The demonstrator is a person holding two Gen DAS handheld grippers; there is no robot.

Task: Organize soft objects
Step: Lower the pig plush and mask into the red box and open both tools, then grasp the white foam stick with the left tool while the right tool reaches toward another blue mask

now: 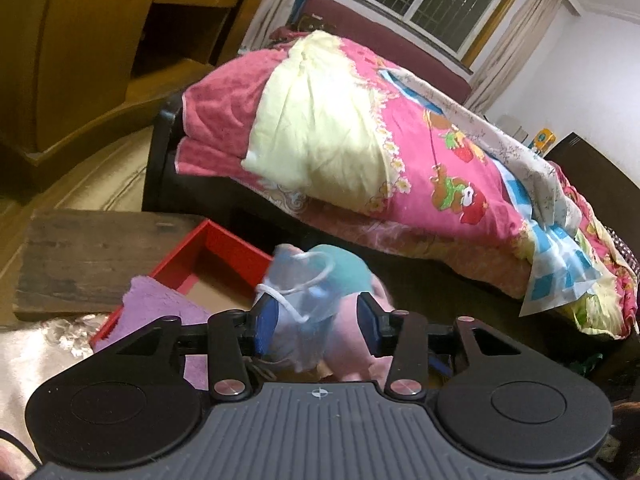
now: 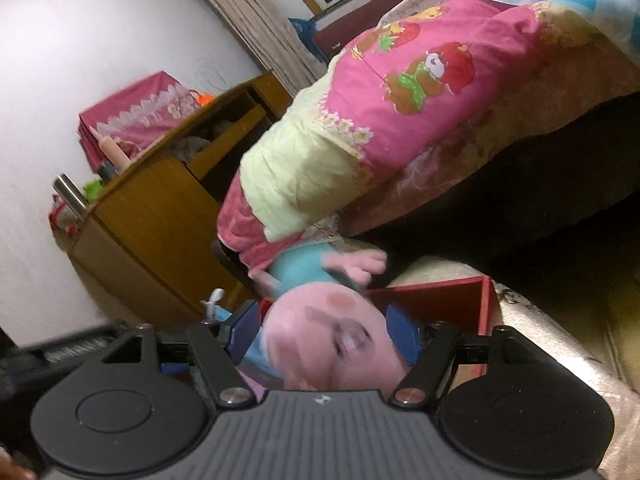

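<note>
A pink plush toy (image 2: 320, 320) with a teal body (image 1: 340, 272) hangs over an open red box (image 1: 224, 256). A clear plastic bag (image 1: 304, 292) with a white drawstring partly wraps the toy. My right gripper (image 2: 324, 334) is shut on the toy's pink head, one blue pad against each side. My left gripper (image 1: 318, 322) stands open, its blue pads apart. The bag and the toy's pink side lie loosely between them. A purple towel (image 1: 160, 300) lies in the near corner of the box, whose cardboard floor shows beside it. The red box (image 2: 440, 300) also appears behind the toy's head.
A bed heaped with a pink and yellow cartoon quilt (image 1: 400, 140) rises just behind the box. A wooden cabinet (image 1: 100, 60) stands at the left, and a worn wooden board (image 1: 88, 256) lies beside the box. Pale shiny fabric (image 2: 560, 340) spreads under the box.
</note>
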